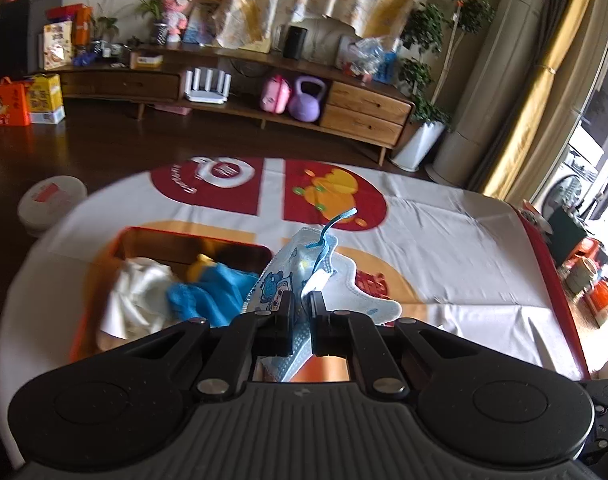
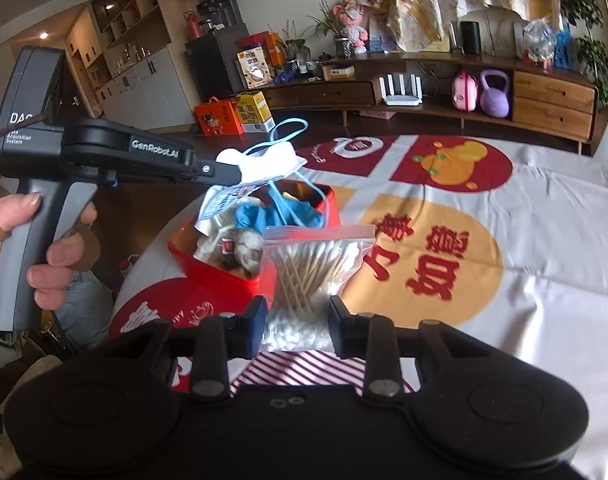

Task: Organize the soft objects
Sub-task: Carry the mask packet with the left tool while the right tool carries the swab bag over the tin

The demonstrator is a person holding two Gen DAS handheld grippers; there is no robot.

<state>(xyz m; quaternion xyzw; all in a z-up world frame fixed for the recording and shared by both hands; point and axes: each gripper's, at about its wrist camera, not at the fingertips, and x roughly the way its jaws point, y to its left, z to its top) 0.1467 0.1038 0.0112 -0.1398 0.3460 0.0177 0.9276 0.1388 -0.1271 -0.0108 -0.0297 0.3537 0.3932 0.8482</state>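
- Left hand (image 2: pixel 28 240): a person's fingers wrap the grey handle at the far left of the right wrist view.
- Left gripper (image 1: pixel 303 305): jaws pinched fully together on a child's face mask (image 1: pixel 304 276) (printed pale blue, with blue ear loops), held up over the red box (image 2: pixel 224 284).
- The mask looks very light and limp; it hangs in folds from the pads, so a grip on the pleated body seems surer than one on a loop, which could slip or stretch.
- Red box: on the left part of the tablecloth (image 2: pixel 544 240), open, already holding a blue cloth (image 2: pixel 260 214) and white soft items.
- Right gripper (image 2: pixel 296 320): jaws partway closed on a clear zip bag of cotton swabs (image 2: pixel 312 268), held just right of the box.
- The bag seems light and slick; its film gives under the pads while the sticks inside stay stiff, so the grip low on the packed bundle appears steadier than one at the empty top seal.
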